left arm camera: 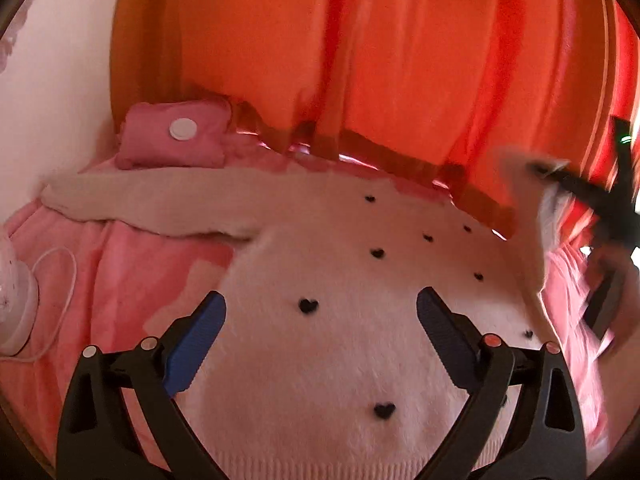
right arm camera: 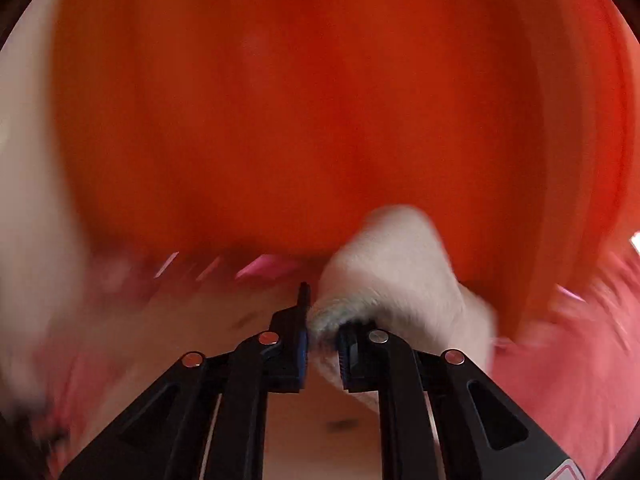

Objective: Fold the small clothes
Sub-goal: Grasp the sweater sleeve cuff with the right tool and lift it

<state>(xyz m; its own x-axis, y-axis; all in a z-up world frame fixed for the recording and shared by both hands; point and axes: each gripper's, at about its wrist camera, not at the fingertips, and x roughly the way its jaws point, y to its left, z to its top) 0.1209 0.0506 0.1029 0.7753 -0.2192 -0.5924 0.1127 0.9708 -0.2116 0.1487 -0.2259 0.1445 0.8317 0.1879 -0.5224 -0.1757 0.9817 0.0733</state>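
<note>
A small fluffy pale pink sweater (left arm camera: 332,344) with black heart dots lies face up on a pink bed cover. Its left sleeve (left arm camera: 152,204) stretches out flat to the left. My left gripper (left arm camera: 320,316) is open and empty, hovering over the sweater's lower body. My right gripper (right arm camera: 322,320) is shut on the sweater's right sleeve (right arm camera: 384,256) and holds it lifted off the bed. In the left wrist view the right gripper (left arm camera: 560,176) shows at the far right with the raised sleeve (left arm camera: 524,232) hanging from it. The right wrist view is blurred.
An orange-red curtain (left arm camera: 360,60) hangs behind the bed. A folded pink item with a white disc (left arm camera: 176,140) lies at the back left. A white device with a cord (left arm camera: 16,304) sits at the left edge on the pink cover (left arm camera: 120,280).
</note>
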